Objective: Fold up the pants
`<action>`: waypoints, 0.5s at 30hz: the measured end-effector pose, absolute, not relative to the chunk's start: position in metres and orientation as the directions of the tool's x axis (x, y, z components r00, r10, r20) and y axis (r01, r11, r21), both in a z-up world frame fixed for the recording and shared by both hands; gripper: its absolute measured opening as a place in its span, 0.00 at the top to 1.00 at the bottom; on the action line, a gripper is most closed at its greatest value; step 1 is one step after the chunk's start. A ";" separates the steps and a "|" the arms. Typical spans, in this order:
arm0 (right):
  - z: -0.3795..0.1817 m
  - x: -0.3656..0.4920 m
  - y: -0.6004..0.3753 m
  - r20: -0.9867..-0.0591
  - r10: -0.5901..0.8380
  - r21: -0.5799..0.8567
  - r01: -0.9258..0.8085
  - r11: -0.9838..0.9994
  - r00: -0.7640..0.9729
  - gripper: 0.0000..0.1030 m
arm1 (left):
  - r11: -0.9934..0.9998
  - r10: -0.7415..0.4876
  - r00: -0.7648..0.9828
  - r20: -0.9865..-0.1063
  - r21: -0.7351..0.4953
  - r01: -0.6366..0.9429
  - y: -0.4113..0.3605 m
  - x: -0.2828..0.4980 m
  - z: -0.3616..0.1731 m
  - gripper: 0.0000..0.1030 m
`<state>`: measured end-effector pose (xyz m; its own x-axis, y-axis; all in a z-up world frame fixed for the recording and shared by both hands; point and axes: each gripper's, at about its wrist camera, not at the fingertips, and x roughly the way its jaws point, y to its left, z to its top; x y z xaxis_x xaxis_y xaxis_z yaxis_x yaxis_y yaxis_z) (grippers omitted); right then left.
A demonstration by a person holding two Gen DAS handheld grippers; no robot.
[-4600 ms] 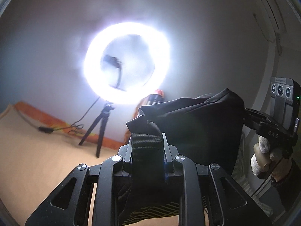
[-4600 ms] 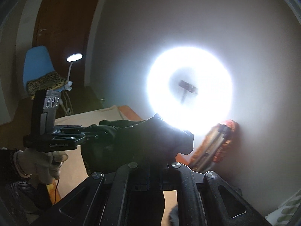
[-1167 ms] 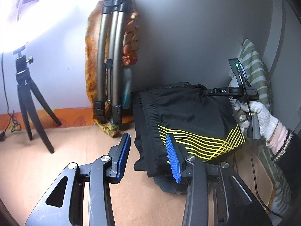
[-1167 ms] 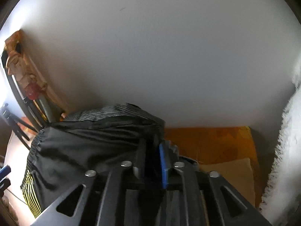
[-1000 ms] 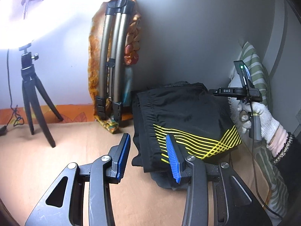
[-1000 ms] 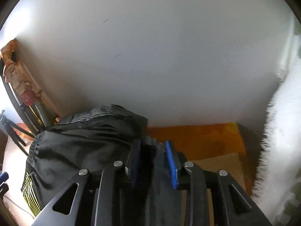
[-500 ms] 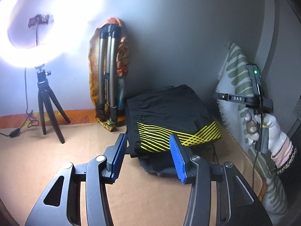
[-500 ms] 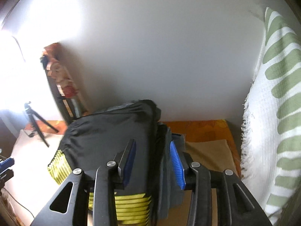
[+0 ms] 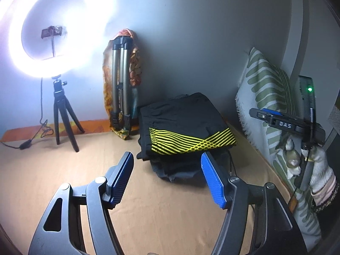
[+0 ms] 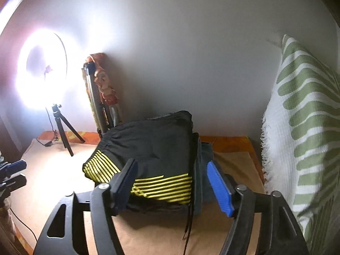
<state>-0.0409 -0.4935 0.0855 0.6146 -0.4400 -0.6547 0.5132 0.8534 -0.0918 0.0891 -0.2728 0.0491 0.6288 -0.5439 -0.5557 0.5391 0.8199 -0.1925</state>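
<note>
Pants point(image 9: 187, 125): black, smooth synthetic cloth, yellow line pattern across the lower band, gathered waistband at the left edge. Folded into a roughly square packet lying flat at frame centre of the left wrist view, on a tan fabric surface point(image 9: 148, 208) with a matte, slightly wrinkled look. Darker layers stick out beneath the packet's near edge. A thin black cord point(image 10: 189, 218) trails from the packet toward the lower frame in the right wrist view.

Left gripper point(image 9: 167, 178): released, nothing between the ribbed blue pads point(image 9: 212, 182); jaws have just been opening. It sits short of the pants, not touching.

Right gripper point(image 10: 172, 182): also released, jaws just been opening; the near edge of the packet appears between the pads, with a gap on each side. Whether cloth brushes the left pad cannot be told.

Edges and room: bare tan surface lower left and centre; a fringed white-and-green striped textile point(image 9: 267, 97) bounds the right. Folded metal tripod point(image 9: 121, 85) leans on the wall, just left of the pants. Ring light point(image 9: 55, 27) on a small black tripod, upper left, blown out. A gloved hand point(image 9: 306, 161) at right edge, partly cut off.
</note>
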 end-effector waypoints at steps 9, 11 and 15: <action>0.095 -0.072 -0.447 -0.607 -0.515 -0.149 0.551 0.821 0.604 0.12 | 0.836 -0.522 0.648 -0.555 -0.185 0.516 -0.257 0.061 0.053 0.32; 0.097 -0.081 -0.435 -0.593 -0.531 -0.159 0.559 0.814 0.605 0.09 | 0.835 -0.525 0.646 -0.554 -0.187 0.518 -0.252 0.052 0.053 0.32; 0.100 -0.096 -0.409 -0.559 -0.553 -0.168 0.568 0.805 0.618 0.01 | 0.839 -0.515 0.658 -0.549 -0.165 0.519 -0.243 0.034 0.051 0.31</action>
